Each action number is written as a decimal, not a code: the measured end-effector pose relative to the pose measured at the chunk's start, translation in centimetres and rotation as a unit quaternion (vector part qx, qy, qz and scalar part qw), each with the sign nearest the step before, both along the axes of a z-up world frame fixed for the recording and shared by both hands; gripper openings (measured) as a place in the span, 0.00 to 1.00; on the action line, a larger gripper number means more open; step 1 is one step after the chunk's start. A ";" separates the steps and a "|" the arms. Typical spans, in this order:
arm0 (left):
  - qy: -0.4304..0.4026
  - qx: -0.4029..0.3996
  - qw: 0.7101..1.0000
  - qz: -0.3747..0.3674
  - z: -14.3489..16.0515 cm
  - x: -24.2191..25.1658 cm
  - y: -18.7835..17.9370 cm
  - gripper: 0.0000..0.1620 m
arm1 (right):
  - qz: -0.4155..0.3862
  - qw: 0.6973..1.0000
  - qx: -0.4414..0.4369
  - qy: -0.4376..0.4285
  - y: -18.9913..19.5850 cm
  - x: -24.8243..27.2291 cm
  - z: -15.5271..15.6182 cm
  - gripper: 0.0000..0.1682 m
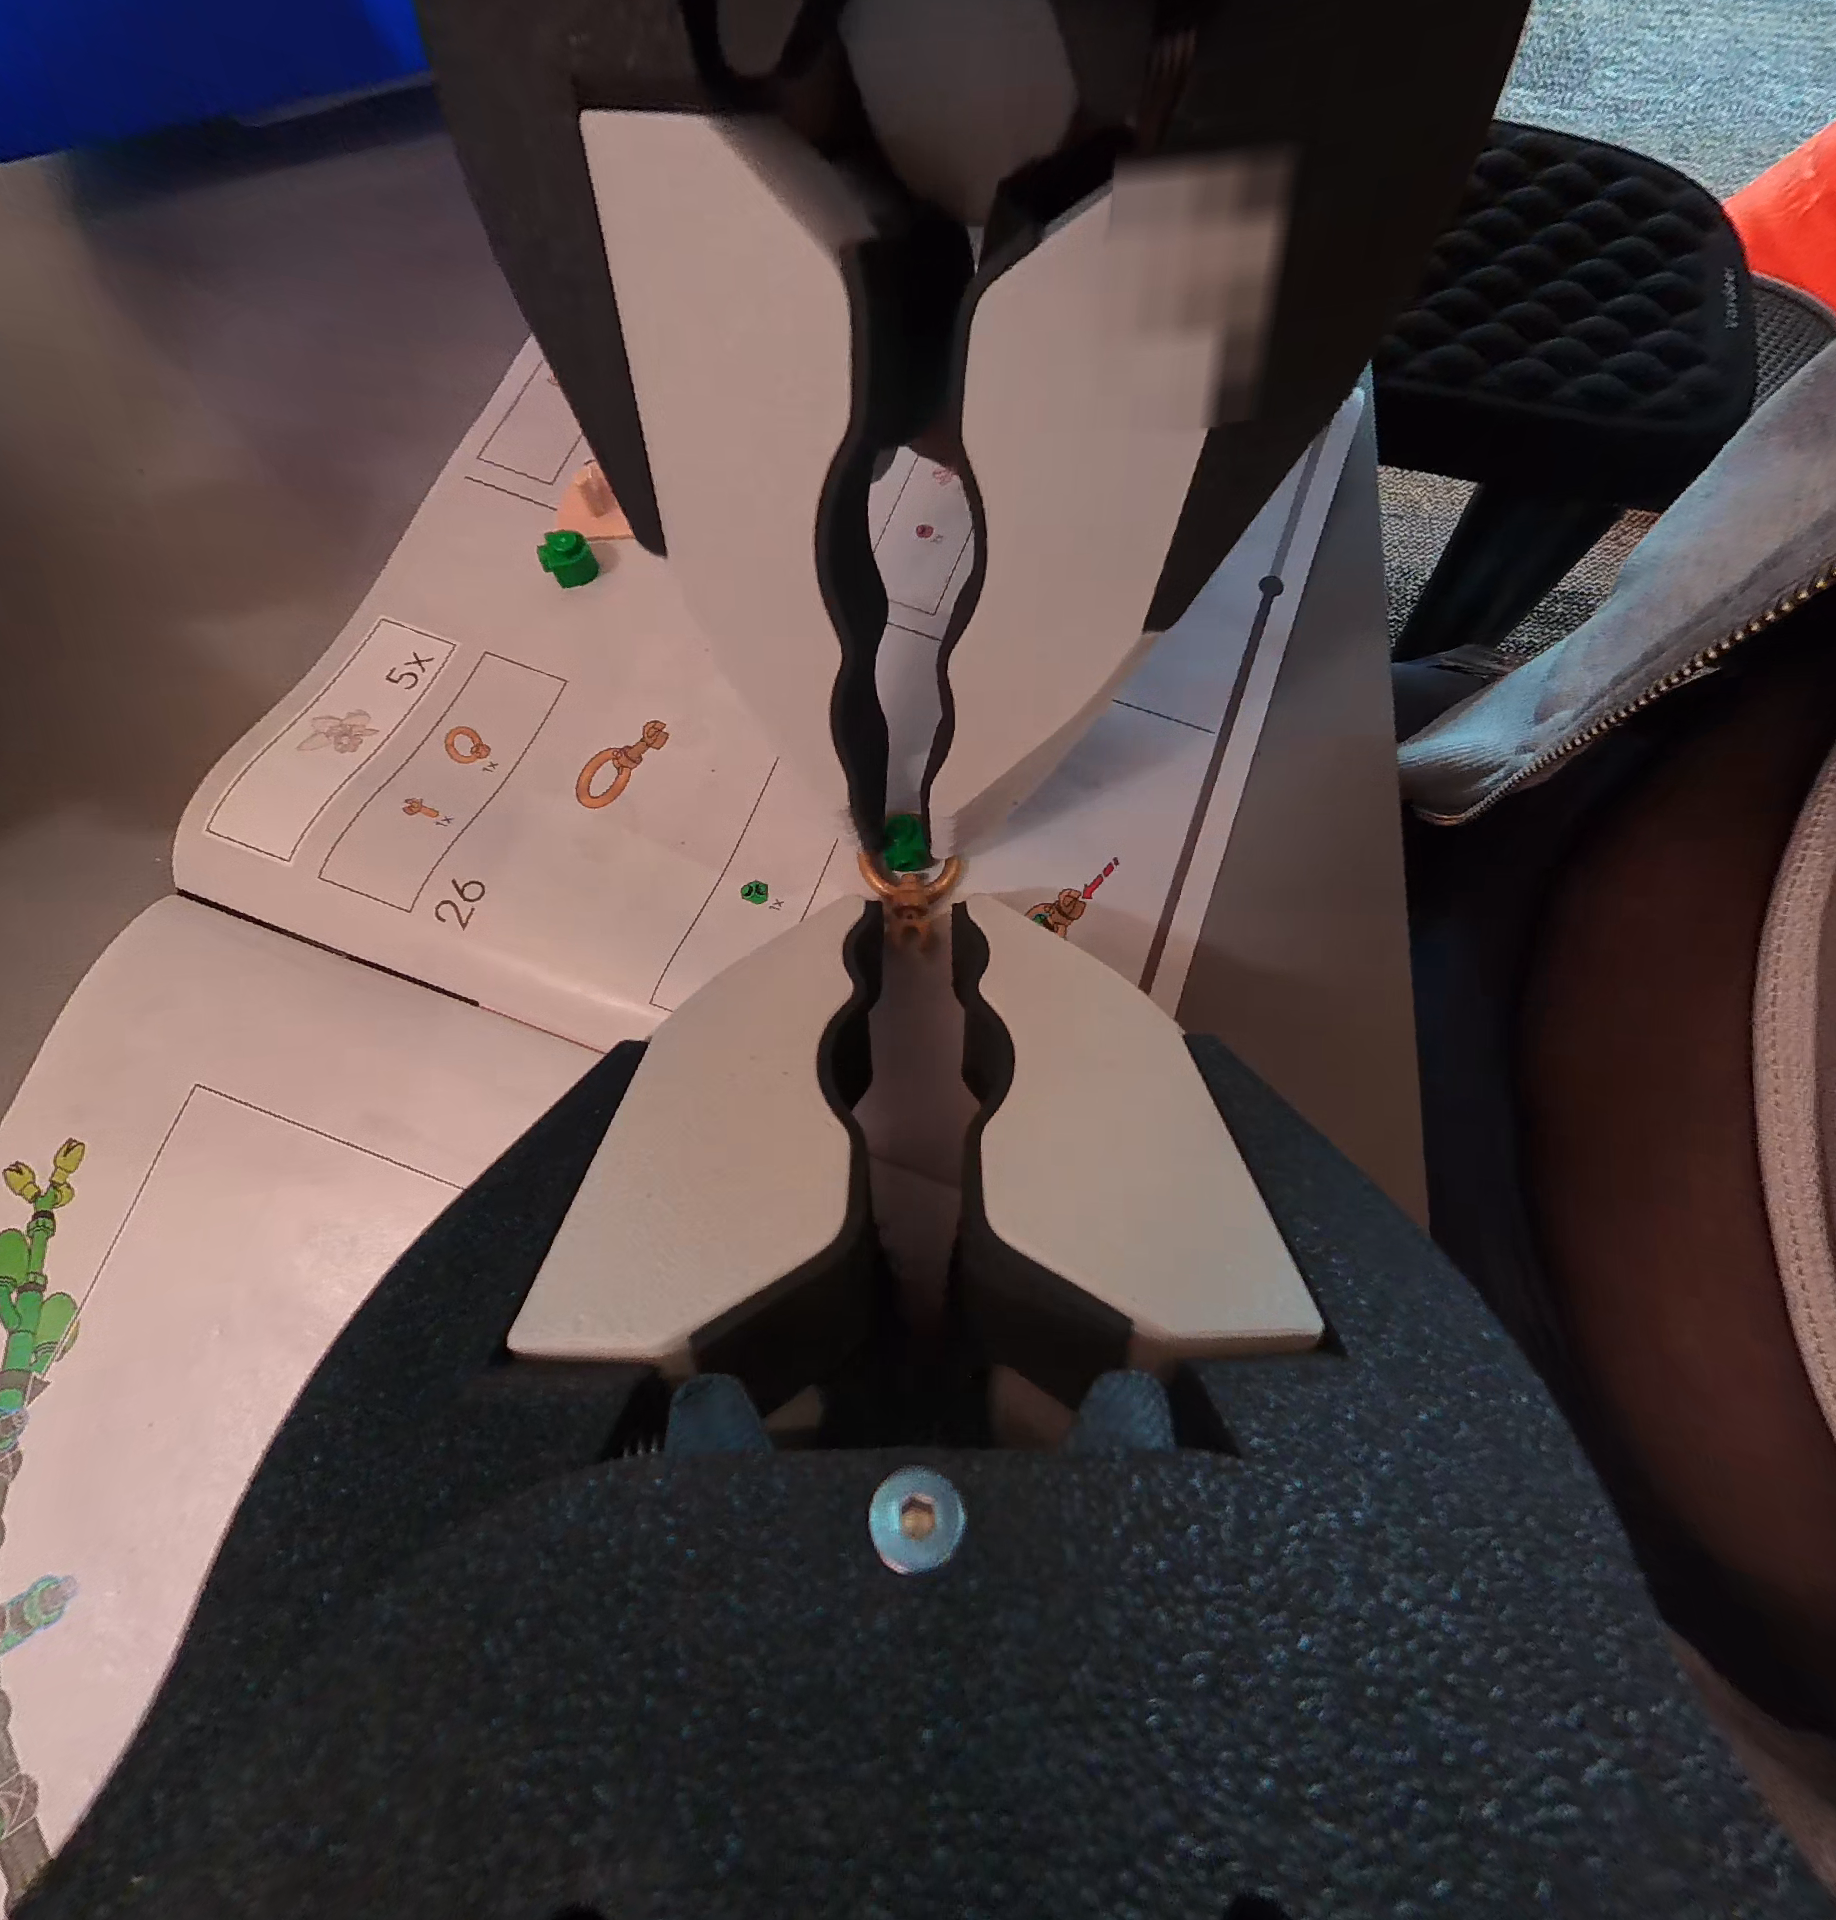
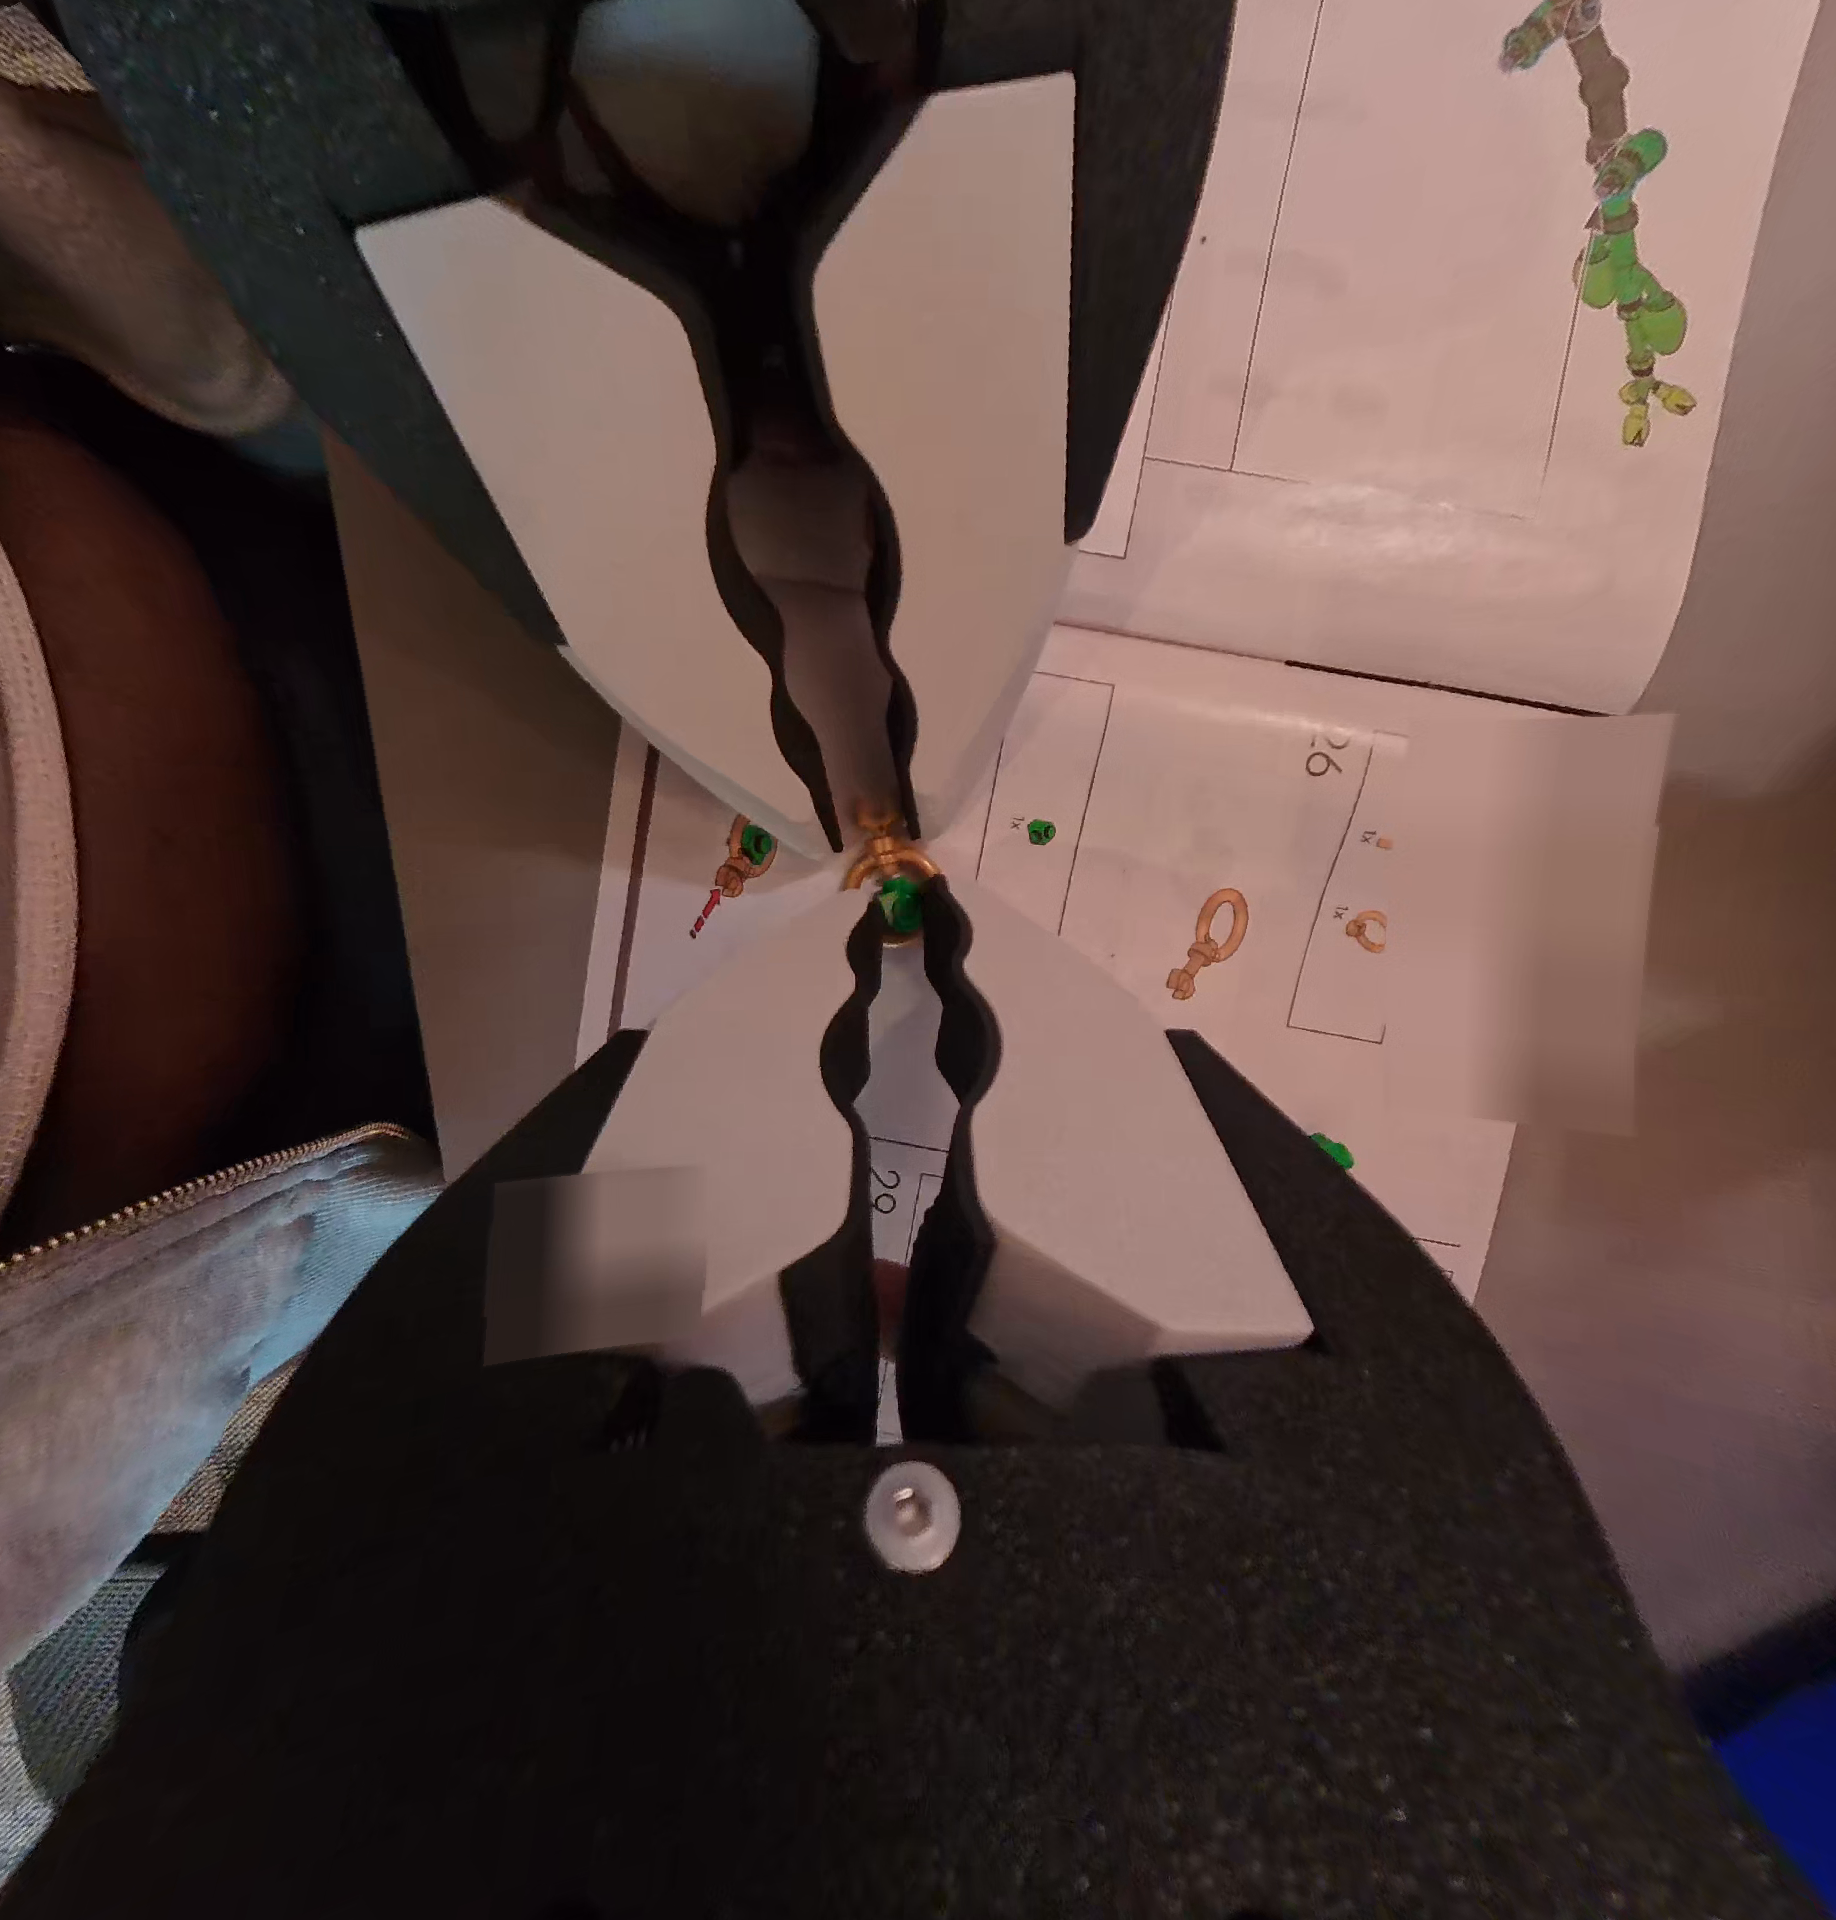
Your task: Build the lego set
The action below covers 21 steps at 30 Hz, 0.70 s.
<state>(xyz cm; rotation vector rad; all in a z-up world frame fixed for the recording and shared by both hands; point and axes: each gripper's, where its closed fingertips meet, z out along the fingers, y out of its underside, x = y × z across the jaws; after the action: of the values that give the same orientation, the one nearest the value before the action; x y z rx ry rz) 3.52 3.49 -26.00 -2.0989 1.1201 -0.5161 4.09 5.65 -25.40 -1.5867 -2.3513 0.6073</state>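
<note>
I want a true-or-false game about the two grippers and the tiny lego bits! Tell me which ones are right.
1. The left gripper pinches a small gold ring-shaped lego piece. True.
2. The right gripper holds a red brick. False: it holds a small green round lego stud.
3. The two grippers meet tip to tip above the open white instruction booklet. True.
4. The other loose green lego stud lies on the floor. False: it lies on the booklet page.
5. The booklet is closed. False: it lies open, pages showing.
</note>
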 end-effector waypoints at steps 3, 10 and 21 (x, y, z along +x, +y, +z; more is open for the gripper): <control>0.001 0.001 1.000 0.005 0.0 -0.1 0.1 0.06 | -0.003 1.000 0.017 -0.007 0.0 0.0 0.0 0.05; 0.002 0.003 1.000 0.005 0.0 -0.1 0.1 0.06 | -0.014 1.000 0.014 0.003 -0.2 0.1 0.2 0.05; 0.003 0.002 1.000 0.006 0.0 -0.1 0.1 0.06 | -0.017 1.000 0.003 0.017 0.1 0.2 0.5 0.02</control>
<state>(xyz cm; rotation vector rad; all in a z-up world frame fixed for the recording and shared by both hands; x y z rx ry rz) 3.45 3.60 -25.98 -2.1026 1.1107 -0.5021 4.25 5.72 -24.86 -1.5991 -2.2946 0.6147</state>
